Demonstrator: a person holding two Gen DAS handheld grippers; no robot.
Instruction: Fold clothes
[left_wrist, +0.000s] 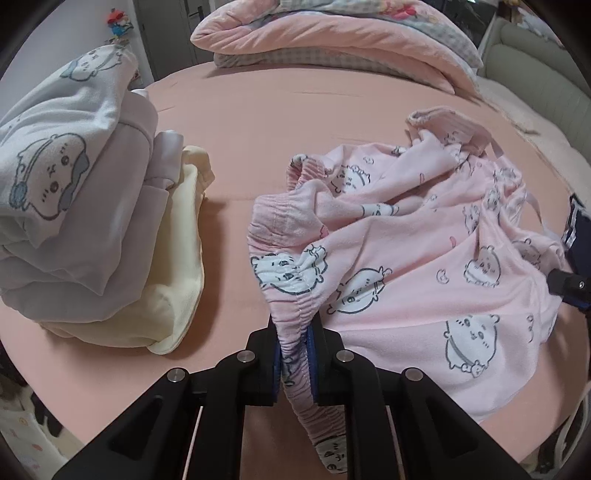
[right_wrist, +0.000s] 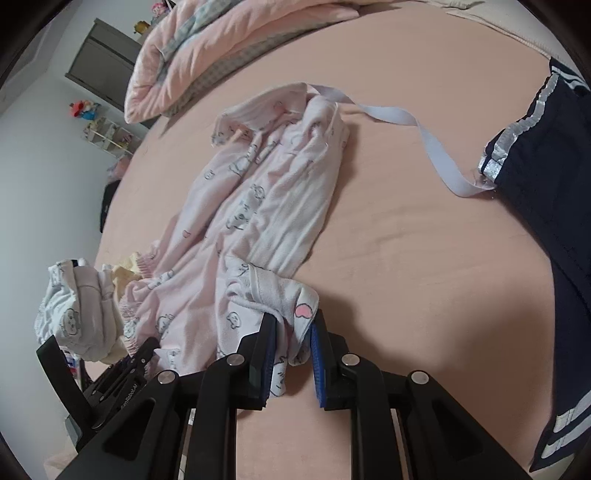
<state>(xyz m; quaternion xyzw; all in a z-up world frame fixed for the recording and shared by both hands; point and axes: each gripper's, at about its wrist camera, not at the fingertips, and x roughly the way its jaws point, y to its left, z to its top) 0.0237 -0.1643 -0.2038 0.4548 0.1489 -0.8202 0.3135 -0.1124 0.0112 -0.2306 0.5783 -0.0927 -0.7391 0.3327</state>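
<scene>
1. The left gripper (left_wrist: 297, 354) is clamped on the gathered elastic waistband of the pink pyjama trousers (left_wrist: 406, 266); the waistband runs up between its blue-padded jaws, and a short length hangs down below them.
2. The right gripper (right_wrist: 291, 354) pinches another edge of the same trousers (right_wrist: 266, 206), a folded bit of cloth with a pink heart print held between its jaws.
3. The trousers, pale pink with white cartoon animals, lie crumpled and stretched lengthwise across the middle of the bed (left_wrist: 258, 122), which has a salmon-pink sheet.
4. In the right wrist view they run from the gripper away toward the far end of the bed, where a cuff is turned over.
5. A pile of folded clothes (left_wrist: 74, 206) sits on the sheet just beside the trousers, toward the bed's left edge: a pale grey printed garment on top, lilac cloth under it, cream cloth at the bottom.
6. A folded pink duvet (left_wrist: 332, 40) lies at the far end of the bed.
7. A pale lilac strap (right_wrist: 413, 125) trails over the sheet from the trousers' far end to a navy garment with silver stripes (right_wrist: 546, 177) at the bed's right edge.
</scene>
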